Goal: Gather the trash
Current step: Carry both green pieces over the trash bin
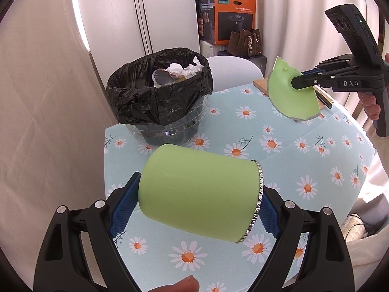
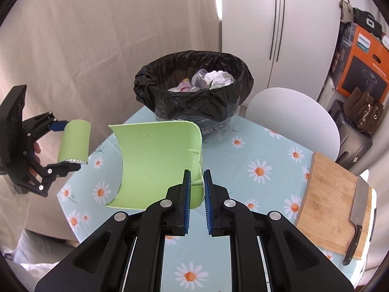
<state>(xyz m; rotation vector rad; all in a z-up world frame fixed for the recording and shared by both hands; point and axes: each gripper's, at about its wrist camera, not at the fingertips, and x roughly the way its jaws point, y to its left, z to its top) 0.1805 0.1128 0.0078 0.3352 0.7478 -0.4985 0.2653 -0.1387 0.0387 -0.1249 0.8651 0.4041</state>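
Note:
My left gripper (image 1: 197, 194) is shut on a light green cylinder-shaped cup piece (image 1: 194, 194) with a jagged silvery edge, held above the table; it also shows in the right wrist view (image 2: 74, 142). My right gripper (image 2: 197, 177) is shut on the edge of a curved green shard (image 2: 158, 163), held above the table; the shard also shows in the left wrist view (image 1: 289, 95). A bin lined with a black bag (image 1: 158, 92) stands at the table's far side, with crumpled paper and wrappers inside; it also shows in the right wrist view (image 2: 194, 87).
The table has a blue daisy-print cloth (image 1: 279, 158). A wooden cutting board (image 2: 335, 202) with a cleaver (image 2: 357, 216) lies at the right. A white chair (image 2: 294, 119) stands behind the table. Boxes and bags are stacked at the back right.

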